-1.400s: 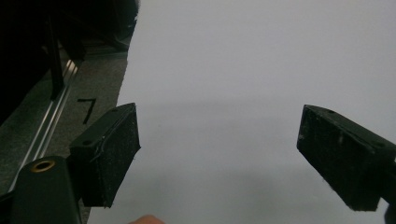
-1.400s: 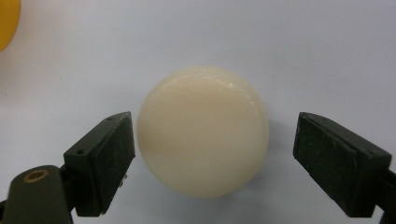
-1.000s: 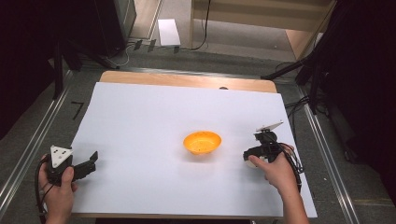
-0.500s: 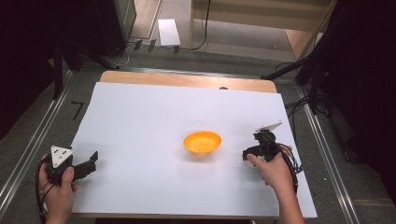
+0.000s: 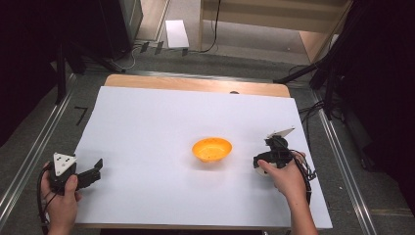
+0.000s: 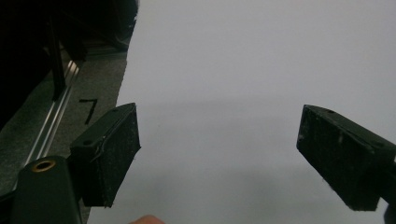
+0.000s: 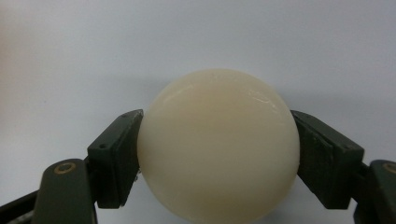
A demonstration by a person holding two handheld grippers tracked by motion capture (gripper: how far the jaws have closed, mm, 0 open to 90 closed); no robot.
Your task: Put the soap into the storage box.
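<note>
An orange bowl [image 5: 212, 149] sits near the middle of the white sheet [image 5: 161, 112]. To its right, my right gripper [image 5: 258, 162] is held low over the sheet. In the right gripper view this gripper [image 7: 217, 144] is shut on a smooth cream-white ball [image 7: 218, 154], one jaw pressed to each side of it. My left gripper [image 5: 97, 170] rests at the sheet's near left corner. Its fingers [image 6: 109, 154] stand wide apart with only bare sheet between them.
The white sheet covers a wooden table whose far edge [image 5: 195, 84] shows as a strip. Metal rails [image 5: 29, 161] run along both sides on the grey floor. Dark stands and cables [image 5: 313, 105] lie off the far right corner.
The right hand with its gripper has edged slightly left, toward the bowl. The left gripper and the bowl have not moved.
</note>
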